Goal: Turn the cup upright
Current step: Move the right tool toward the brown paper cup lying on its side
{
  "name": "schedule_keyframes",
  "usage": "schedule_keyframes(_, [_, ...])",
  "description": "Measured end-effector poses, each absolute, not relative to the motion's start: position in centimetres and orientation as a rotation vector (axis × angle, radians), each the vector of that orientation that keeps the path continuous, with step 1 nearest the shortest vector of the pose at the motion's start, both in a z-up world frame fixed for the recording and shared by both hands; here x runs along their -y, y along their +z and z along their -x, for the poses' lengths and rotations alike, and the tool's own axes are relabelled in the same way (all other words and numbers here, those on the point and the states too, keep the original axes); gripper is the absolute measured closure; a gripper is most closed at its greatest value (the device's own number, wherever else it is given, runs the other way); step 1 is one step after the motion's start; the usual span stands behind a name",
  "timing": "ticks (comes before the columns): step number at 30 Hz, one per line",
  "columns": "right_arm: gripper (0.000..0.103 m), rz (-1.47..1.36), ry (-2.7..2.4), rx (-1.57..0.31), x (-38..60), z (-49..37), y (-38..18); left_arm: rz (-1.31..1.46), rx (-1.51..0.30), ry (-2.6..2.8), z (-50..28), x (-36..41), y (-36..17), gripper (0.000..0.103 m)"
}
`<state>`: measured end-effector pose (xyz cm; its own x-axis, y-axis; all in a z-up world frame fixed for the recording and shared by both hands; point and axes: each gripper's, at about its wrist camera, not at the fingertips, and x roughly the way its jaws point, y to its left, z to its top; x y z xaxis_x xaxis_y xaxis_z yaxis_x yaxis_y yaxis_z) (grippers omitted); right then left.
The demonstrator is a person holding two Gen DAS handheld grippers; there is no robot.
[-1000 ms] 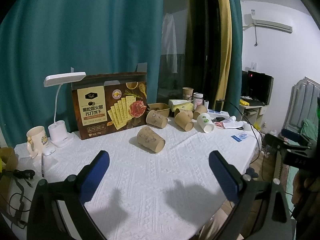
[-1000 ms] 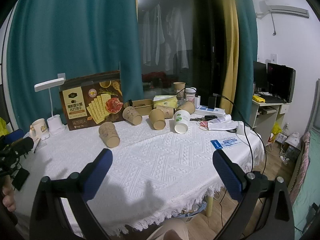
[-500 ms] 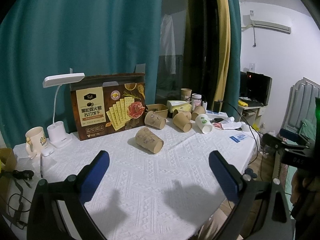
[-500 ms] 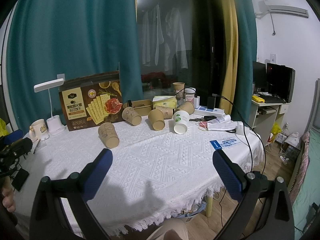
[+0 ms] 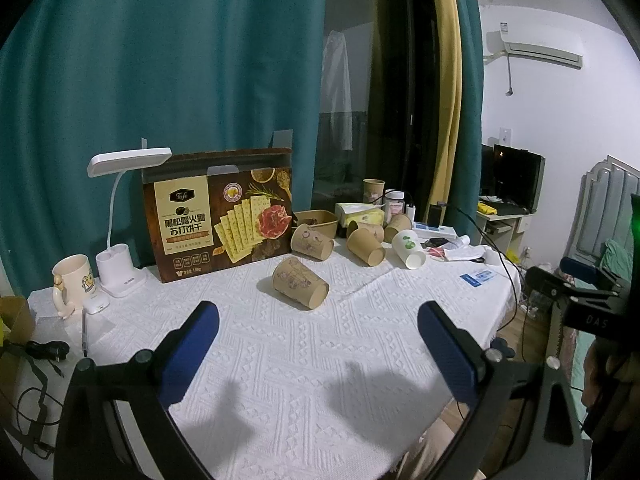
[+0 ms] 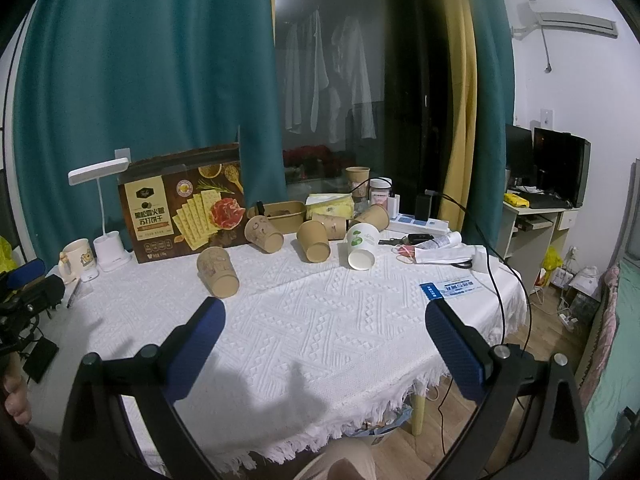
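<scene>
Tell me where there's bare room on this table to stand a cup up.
The widest free patch is the near white tablecloth, between the closest tipped brown cup, the blue card and the near edge. It is crowded at the back: tipped cups around the white cup and the cracker box.

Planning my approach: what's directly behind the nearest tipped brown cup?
Behind the nearest brown cup stands the cracker box; bare tablecloth lies between them. The cup's far side is hidden.
</scene>
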<state>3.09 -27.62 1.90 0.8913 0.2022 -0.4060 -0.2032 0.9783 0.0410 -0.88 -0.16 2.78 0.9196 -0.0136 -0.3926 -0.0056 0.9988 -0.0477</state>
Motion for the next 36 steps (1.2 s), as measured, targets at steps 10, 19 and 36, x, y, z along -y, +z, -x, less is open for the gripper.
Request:
schedule_keyframes(10, [0.003, 0.009, 0.218, -0.450, 27.6, -5.4, 1.3, 0.066, -0.430, 0.004, -0.7, -0.5, 2.4, 0.003])
schedule_keyframes(19, [0.003, 0.025, 0.223, -0.513, 27.7, -11.8, -1.4, 0.089, -0.663, 0.033, -8.6, -1.5, -2.1, 0.003])
schedule_keyframes(36, [0.003, 0.009, 0.217, -0.657, 30.0, -26.3, -8.5, 0.283, -0.840, 0.054, -25.7, -2.3, -8.4, 0.003])
